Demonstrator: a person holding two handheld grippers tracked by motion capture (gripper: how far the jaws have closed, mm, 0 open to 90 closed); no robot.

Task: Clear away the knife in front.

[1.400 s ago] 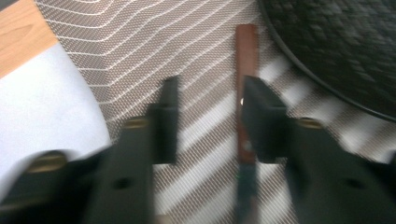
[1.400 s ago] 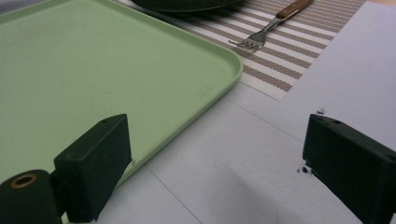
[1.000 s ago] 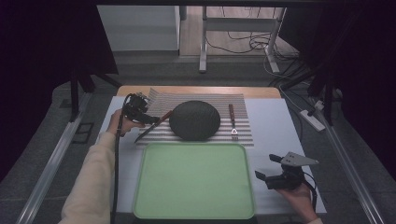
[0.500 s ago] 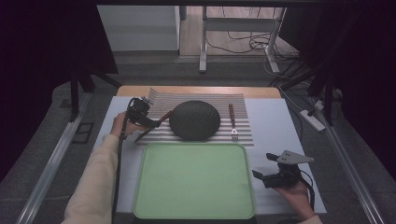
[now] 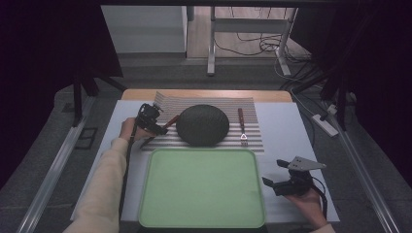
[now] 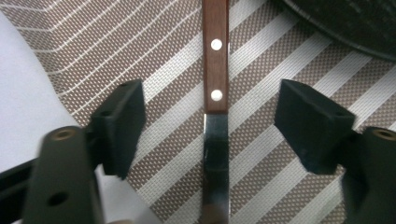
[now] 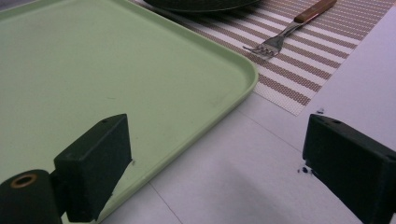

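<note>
Wooden-handled steel knife (image 6: 215,93) on striped placemat (image 6: 289,135), left of dark round plate (image 5: 202,124) — long axis centred between left gripper (image 6: 210,126) jaws, wide but just closing, pads untouched. Right gripper (image 5: 284,180) wide, well apart.

Jaws: we see our right gripper (image 7: 219,172) with both black pads spread wide, nothing between them
Tray (image 7: 93,79): pale green, bare, its rounded corner just past our left pad
Mat (image 7: 308,60): striped, beyond the tray
Fork (image 7: 285,32): on the mat, wooden handle, tines toward the tray
Table (image 7: 261,163): white, under our jaws
</note>
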